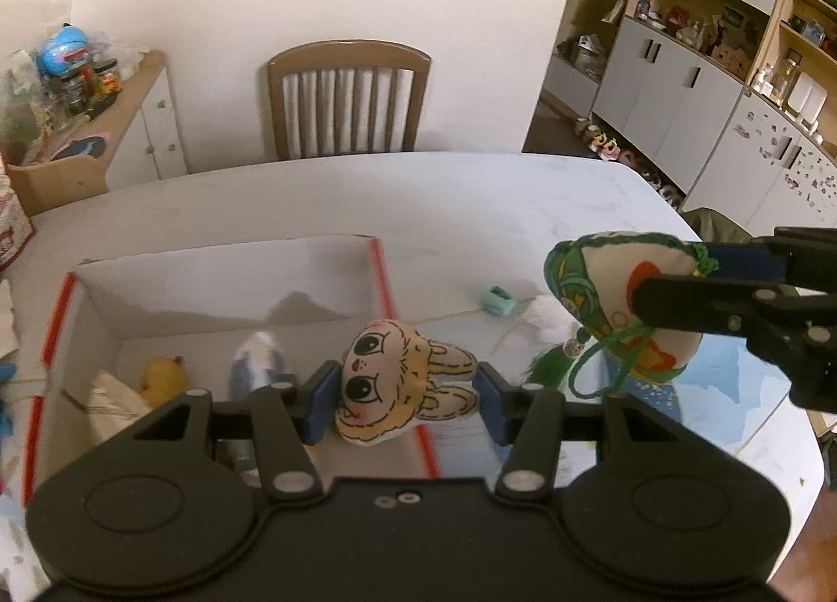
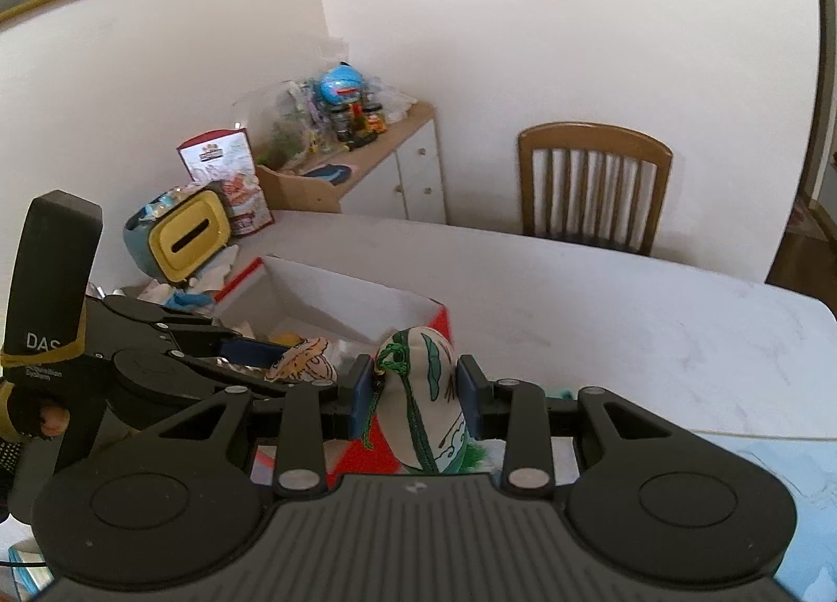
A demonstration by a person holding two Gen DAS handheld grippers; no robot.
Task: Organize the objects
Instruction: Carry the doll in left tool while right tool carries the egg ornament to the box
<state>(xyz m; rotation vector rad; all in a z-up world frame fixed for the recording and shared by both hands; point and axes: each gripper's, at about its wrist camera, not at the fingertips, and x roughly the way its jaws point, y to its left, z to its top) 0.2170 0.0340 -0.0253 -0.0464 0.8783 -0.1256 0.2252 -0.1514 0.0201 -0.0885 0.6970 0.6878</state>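
Over the box's [image 1: 230, 283] right wall, the left claw [image 1: 405, 393] pinches a bunny toy [image 1: 403, 382]; beside it, the right claw [image 2: 416, 393] pinches a green pouch [image 2: 423, 393], clear of the bench [image 1: 471, 204]. A yellow duck [image 1: 165, 377] and other items already lie inside. Both held toys, a teal clip [image 1: 497, 301] and a white tuft [image 1: 544, 317] on the bench, remain unboxed.

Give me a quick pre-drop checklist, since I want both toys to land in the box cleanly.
1. Left gripper holds the bunny plush: ok.
2. Right gripper holds the green pouch: ok.
3. Bunny plush over the white box: cannot tell, it hangs at the red right rim.
4. Green pouch over the box: not ok, it is right of the rim.
5. Free space inside the box: ok.
6. Pouch cord hanging free: cannot tell.
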